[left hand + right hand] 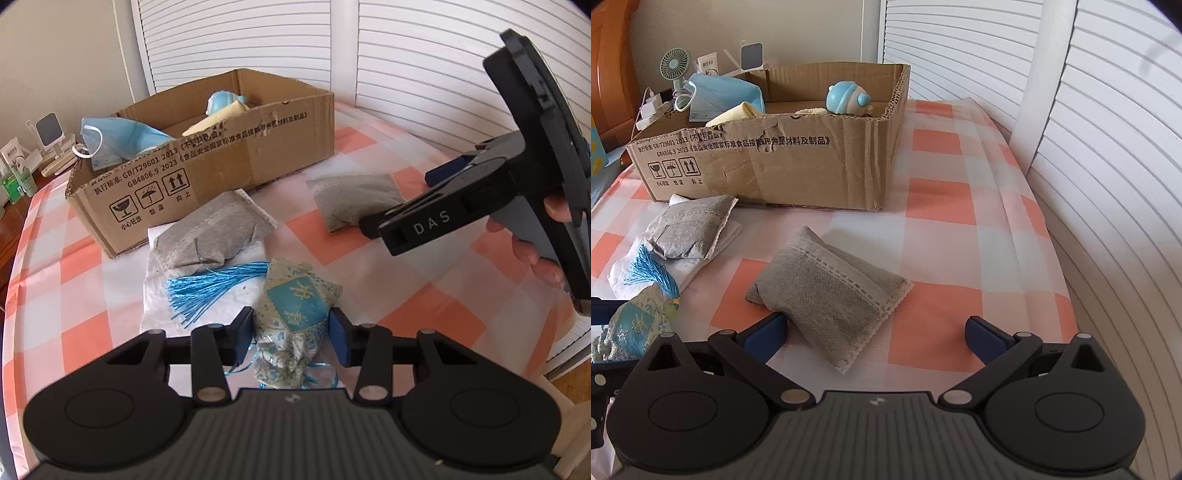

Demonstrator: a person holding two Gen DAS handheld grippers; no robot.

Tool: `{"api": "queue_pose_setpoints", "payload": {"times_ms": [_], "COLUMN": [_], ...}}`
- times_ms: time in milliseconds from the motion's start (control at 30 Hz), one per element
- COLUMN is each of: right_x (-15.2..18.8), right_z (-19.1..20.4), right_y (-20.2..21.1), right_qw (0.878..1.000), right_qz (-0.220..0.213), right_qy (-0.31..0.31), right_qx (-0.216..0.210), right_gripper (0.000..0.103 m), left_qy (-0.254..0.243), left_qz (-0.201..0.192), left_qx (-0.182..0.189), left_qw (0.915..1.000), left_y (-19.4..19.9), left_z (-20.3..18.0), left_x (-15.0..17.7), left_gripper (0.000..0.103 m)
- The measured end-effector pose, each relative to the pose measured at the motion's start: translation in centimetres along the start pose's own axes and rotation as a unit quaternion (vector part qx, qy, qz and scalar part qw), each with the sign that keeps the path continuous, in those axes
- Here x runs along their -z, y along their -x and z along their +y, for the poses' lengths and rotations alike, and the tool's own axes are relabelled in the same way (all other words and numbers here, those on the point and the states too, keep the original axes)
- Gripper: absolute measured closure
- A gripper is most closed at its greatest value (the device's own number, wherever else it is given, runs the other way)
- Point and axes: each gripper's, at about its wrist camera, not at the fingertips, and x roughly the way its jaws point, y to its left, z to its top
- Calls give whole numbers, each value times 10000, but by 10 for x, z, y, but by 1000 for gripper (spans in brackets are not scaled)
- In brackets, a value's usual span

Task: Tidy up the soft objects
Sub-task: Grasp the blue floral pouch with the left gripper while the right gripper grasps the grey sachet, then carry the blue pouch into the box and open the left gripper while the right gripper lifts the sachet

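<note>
Our left claw hangs low over the table with its orange-and-white checked cloth, its blue pads open on either side of a blue-and-cream patterned fabric sachet; whether they touch it we cannot tell. A bright blue tassel fans out to the sachet's left, over a white cloth. A grey non-woven pouch lies on that cloth. Behind stands an open brown cardboard box, a blue face mask draped over its rim. At right, our right claw reaches over a second grey pouch.
</note>
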Motion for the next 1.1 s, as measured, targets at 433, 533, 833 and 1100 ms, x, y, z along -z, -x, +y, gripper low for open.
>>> {"api": "queue_pose_setpoints", "payload": {"times_ms": [433,533,833,1100], "right_x": [-21,-18,-22,-25], "right_z": [22,28,28,33], "right_y": [-13,-6,-9,-5], "right_qw": [9909,9851,9844,9810], "right_qz": [-3,128,-81,-168], "right_qy": [1050,1238,1343,1456], "right_qx": [-847,-1184,-1130,-1270], "right_gripper": [0,0,10,43], "left_qy": [91,106,118,125], "left_qz": [39,39,48,67], "left_qx": [83,112,179,212], "left_qw": [9999,9999,9998,9997], "left_y": [-2,-3,-3,-3], "left_z": [3,5,6,7], "left_x": [-1,0,0,-1], "left_gripper": [63,63,63,63]}}
